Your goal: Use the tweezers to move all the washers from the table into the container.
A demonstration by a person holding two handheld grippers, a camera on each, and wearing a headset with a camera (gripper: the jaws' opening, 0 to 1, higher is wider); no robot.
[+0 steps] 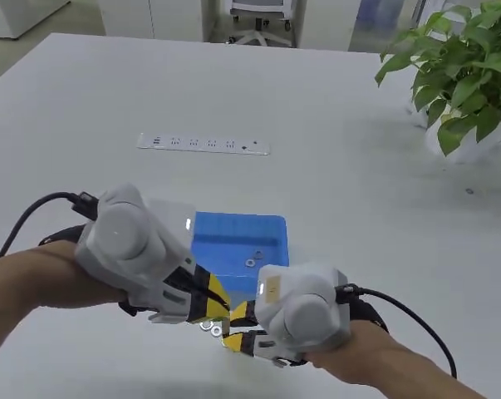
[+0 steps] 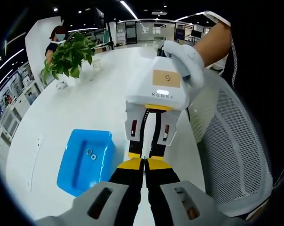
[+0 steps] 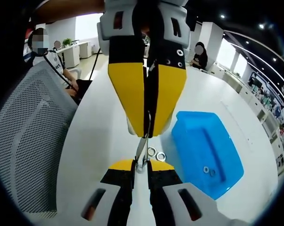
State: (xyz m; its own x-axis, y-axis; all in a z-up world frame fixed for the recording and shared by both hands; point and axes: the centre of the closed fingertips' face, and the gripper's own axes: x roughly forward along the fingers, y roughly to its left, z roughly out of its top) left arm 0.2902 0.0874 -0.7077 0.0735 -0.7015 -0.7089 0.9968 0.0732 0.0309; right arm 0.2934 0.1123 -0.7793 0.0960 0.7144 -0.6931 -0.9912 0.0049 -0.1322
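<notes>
The blue container (image 1: pixel 233 233) lies on the white table just beyond both grippers, with two washers (image 1: pixel 254 258) inside. Two more washers (image 3: pixel 156 153) rest on the table beside the container (image 3: pixel 212 146), close to the jaw tips. Thin metal tweezers (image 3: pixel 143 146) run from the left gripper (image 3: pixel 147 132), whose yellow jaws are shut on them, down to my right gripper (image 3: pixel 142 165), also closed on their lower end. In the head view the left gripper (image 1: pixel 219 309) and right gripper (image 1: pixel 233 341) meet tip to tip over the table washers (image 1: pixel 212 327).
A white power strip (image 1: pixel 203 144) lies farther back on the table. A potted plant (image 1: pixel 462 75) stands at the far right. A grey mesh chair (image 3: pixel 28 132) is by the table's near edge. People sit in the background.
</notes>
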